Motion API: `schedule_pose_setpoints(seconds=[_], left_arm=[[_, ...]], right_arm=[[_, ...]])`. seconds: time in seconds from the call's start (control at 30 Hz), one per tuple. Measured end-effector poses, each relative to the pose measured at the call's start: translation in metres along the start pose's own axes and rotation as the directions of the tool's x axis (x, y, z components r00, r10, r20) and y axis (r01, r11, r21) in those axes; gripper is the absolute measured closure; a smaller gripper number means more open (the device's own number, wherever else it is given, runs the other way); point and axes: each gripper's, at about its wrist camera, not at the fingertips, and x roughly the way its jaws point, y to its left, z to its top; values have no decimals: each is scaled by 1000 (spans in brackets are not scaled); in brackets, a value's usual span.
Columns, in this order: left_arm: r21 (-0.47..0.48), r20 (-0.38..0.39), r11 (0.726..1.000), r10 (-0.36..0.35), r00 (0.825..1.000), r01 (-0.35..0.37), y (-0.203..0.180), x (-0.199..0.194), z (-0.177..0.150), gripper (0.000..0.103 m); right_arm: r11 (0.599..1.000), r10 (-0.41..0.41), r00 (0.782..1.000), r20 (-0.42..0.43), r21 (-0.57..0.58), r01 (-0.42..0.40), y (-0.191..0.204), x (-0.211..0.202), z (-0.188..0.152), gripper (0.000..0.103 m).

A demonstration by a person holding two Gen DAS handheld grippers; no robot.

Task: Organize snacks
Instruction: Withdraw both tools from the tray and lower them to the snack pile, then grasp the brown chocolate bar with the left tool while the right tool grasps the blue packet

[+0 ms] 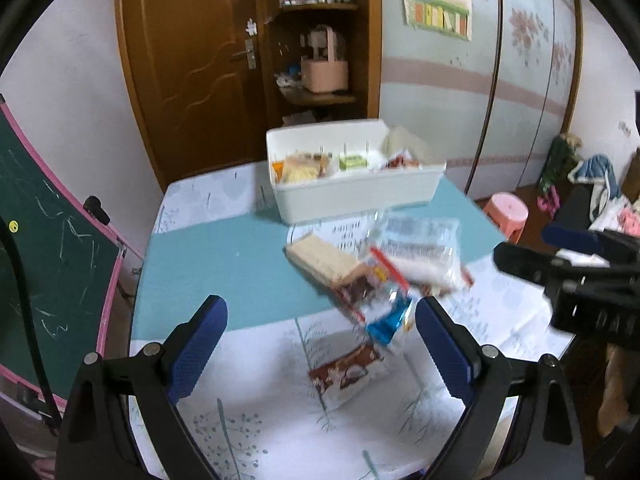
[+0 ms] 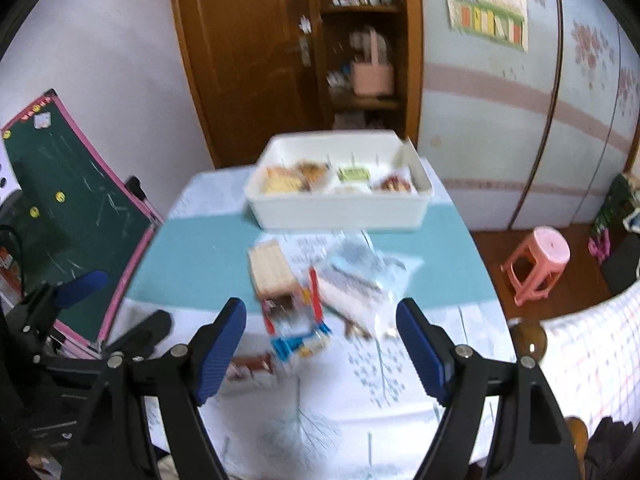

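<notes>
Above the snack pile (image 2: 320, 292) | both my grippers, left gripper (image 1: 320, 344) and right gripper (image 2: 320, 344), gape empty | wrappers look light, crinkly, slippery | I'd pinch the wafer pack (image 2: 272, 268) across its stiff sides.

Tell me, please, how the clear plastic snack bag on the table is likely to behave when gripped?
The clear bag looks thin and crinkled, so it will probably flop and sag. Its glossy film may slip between pads. It overlaps the wafer pack, which might shift too.

One white bin (image 1: 356, 194) is being counted on one table (image 1: 224, 264). Four loose snack packets are being seen in front of it: wafer pack (image 1: 322, 262), clear bag (image 1: 420, 252), blue-ended packet (image 1: 384, 312), brown packet (image 1: 346, 372). One pink stool (image 2: 538, 264) is being noted.
</notes>
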Motion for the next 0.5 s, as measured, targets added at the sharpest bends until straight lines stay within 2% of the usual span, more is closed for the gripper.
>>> schedule_pose_setpoints(seconds=[0.23, 0.33, 0.43, 0.5], left_arm=[[98, -140, 995, 15, 990, -1, -10, 53, -35, 8], [165, -202, 985, -5, 979, 39, -14, 78, -47, 8], [241, -253, 966, -33, 967, 96, -19, 98, -57, 8], [274, -301, 949, -70, 951, 157, -21, 110, -62, 8]], right_arm=[[999, 14, 994, -113, 38, -10, -24, 38, -22, 25], [995, 68, 984, -167, 77, -56, -30, 56, -25, 25], [990, 115, 963, -243, 108, -91, -33, 82, -32, 25], [987, 132, 949, -286, 121, -101, -33, 97, -37, 25]])
